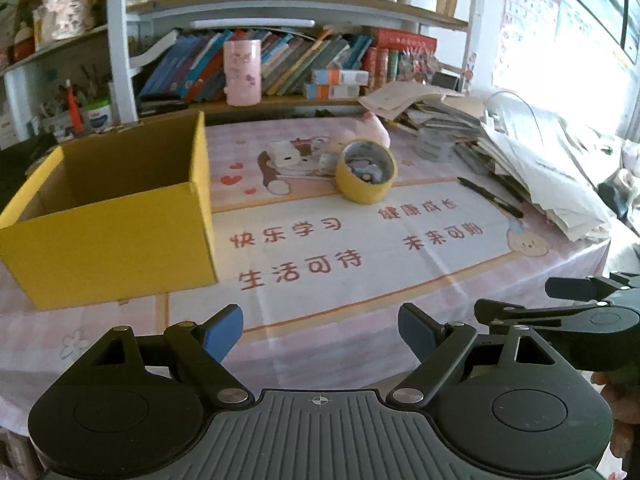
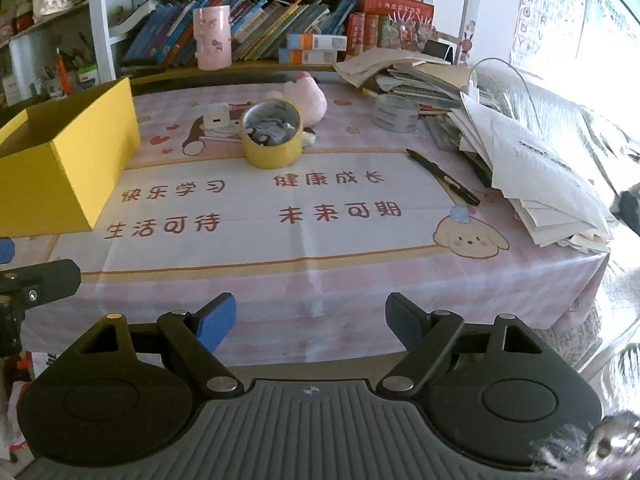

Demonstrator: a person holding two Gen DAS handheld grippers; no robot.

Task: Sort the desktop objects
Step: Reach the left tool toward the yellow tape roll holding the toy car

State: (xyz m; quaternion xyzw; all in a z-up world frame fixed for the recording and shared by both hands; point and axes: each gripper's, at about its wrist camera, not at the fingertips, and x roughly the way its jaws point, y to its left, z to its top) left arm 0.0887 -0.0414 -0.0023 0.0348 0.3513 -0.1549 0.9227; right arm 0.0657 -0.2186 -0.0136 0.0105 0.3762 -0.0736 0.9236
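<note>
An open yellow cardboard box point(image 1: 108, 224) stands on the left of the desk; it also shows in the right wrist view point(image 2: 68, 160). A yellow tape roll point(image 1: 366, 176) point(image 2: 272, 138) stands mid-desk. A black pen point(image 1: 490, 197) point(image 2: 442, 177) lies to its right. A small white block point(image 2: 216, 117) and a pink plush toy point(image 2: 306, 98) sit behind the roll. My left gripper point(image 1: 320, 332) is open and empty over the desk's near edge. My right gripper point(image 2: 310, 320) is open and empty beside it, and part of it shows in the left wrist view point(image 1: 560, 312).
A messy pile of papers and books point(image 2: 520, 140) fills the desk's right side, with a grey tape roll point(image 2: 396, 114) near it. A bookshelf point(image 2: 260, 32) with a pink cup point(image 2: 212, 38) runs along the back. A printed pink mat point(image 2: 280, 240) covers the desk.
</note>
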